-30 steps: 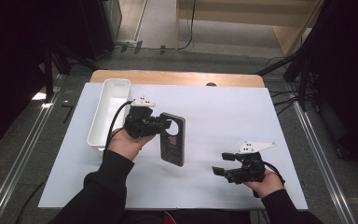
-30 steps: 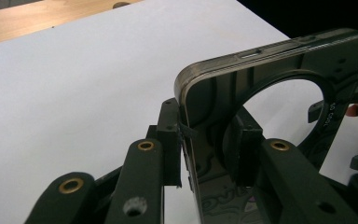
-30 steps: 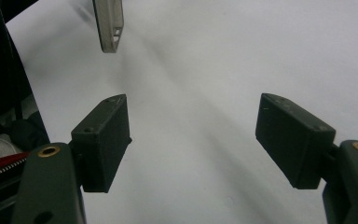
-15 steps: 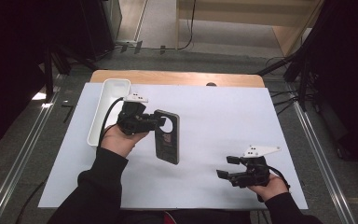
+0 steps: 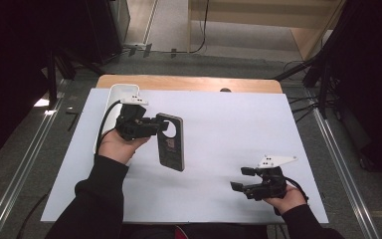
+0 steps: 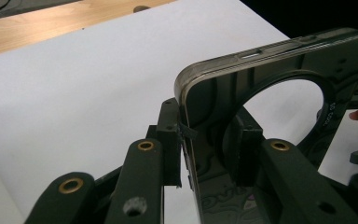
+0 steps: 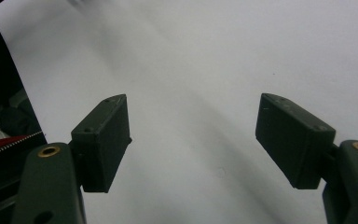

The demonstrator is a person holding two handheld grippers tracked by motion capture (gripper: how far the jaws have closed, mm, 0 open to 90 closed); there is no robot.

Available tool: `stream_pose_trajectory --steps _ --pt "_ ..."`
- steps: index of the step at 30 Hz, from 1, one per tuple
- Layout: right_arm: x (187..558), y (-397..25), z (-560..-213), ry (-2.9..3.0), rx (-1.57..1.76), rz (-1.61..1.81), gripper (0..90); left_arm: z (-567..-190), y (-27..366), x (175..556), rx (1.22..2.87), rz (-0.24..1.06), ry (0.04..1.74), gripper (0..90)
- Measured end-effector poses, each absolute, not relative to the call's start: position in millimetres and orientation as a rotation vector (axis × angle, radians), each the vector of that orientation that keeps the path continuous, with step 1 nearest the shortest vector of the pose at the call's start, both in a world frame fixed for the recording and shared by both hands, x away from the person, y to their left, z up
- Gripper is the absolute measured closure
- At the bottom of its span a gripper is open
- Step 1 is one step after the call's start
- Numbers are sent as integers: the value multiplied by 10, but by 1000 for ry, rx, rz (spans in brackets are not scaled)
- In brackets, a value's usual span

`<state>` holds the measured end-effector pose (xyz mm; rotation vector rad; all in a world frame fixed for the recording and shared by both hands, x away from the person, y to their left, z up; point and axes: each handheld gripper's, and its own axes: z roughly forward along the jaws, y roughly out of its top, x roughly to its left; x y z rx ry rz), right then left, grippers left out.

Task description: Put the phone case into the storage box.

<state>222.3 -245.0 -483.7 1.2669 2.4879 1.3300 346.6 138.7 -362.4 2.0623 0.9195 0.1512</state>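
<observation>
The right gripper (image 5: 243, 179) sits at the lower right of the high view, jaws wide apart over bare white sheet (image 5: 229, 124), holding nothing. At left centre of that view, the left gripper (image 5: 151, 127) is clamped on one edge of the phone case (image 5: 171, 142), a dark shell with a round camera opening, carried clear of the sheet.

Risk: the grip is on a thin edge near one end, so the long free end can pivot or slip out if the hand tilts or swings quickly.

Behind the left hand (image 5: 117, 147), at the upper left of the frame, a white tray (image 5: 122, 92) lies along the sheet edge. The hand and gripper partly cover it; the trailing cable (image 5: 104, 119) crosses its rim and could snag. Farther up, the wooden table edge (image 5: 189, 82) is unobstructed.
</observation>
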Motion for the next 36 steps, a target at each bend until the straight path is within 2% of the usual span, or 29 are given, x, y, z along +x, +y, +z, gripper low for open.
stream_pose_trajectory --steps 21,36 --pt "2229 -2451 -4835 2489 1261 1335 253 -3575 1694 3603 2029 188 990 706" --pt "2232 -2436 -4832 2490 1257 1334 253 -3546 1752 3773 1998 180 1008 705"
